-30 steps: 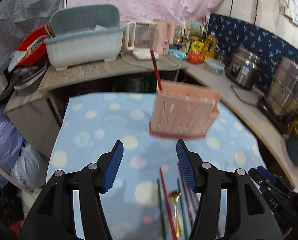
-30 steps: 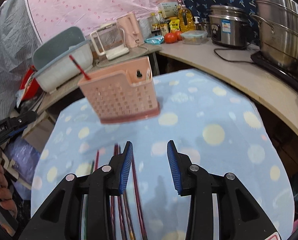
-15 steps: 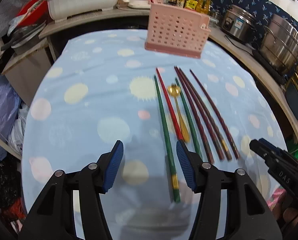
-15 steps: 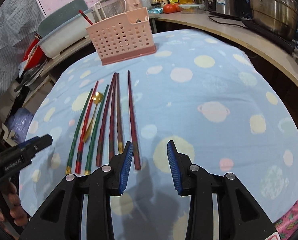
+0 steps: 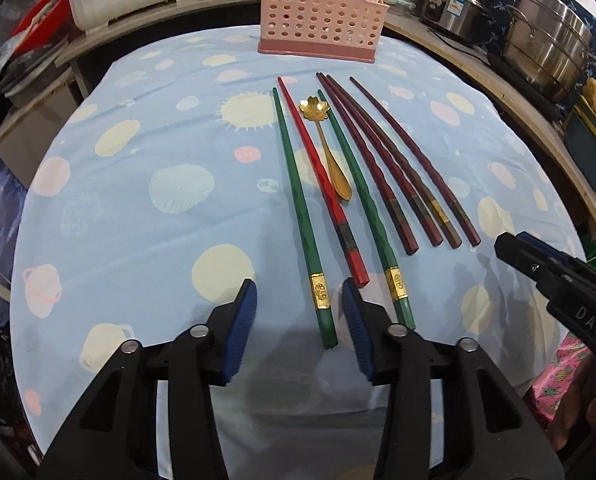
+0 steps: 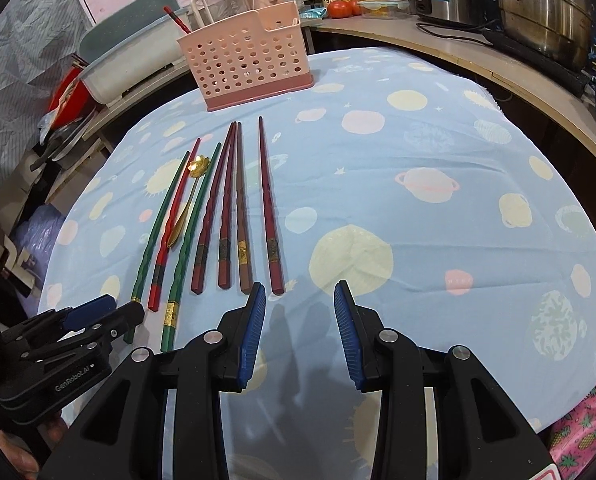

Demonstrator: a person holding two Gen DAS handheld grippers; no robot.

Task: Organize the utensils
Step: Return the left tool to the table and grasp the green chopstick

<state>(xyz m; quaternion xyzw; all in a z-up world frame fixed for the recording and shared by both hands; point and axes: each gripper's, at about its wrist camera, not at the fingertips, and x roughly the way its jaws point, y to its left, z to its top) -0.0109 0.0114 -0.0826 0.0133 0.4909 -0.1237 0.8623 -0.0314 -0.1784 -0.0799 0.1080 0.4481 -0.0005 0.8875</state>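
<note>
The table with the blue planet-print cloth (image 5: 146, 208) carries everything. At 12 o'clock on it stands the pink perforated utensil basket (image 5: 321, 12), upright; in the right wrist view one red chopstick (image 6: 176, 20) already leans out of it. In the middle of the cloth lie the loose utensils in a row, pointing toward the basket: four dark red chopsticks (image 5: 381, 168) at 3 o'clock of the row, two green chopsticks (image 5: 298, 200) and one bright red chopstick (image 5: 317, 168) at 9 o'clock, and between them a small gold flower-shaped spoon (image 5: 329, 152).

The left gripper (image 5: 299, 322) has its jaws apart and they have just been closing; the near end of one green chopstick lies between them, but the pads do not press on it yet. The right gripper (image 6: 299, 330) is open and empty, just in front of the dark red ends.

Risks, as I judge: the sticks lie very close, so the left jaws may catch the bright red one too, or push the row out of order. A grip so near the end lets the stick swing and slip. The small spoon may be knocked away.
</note>
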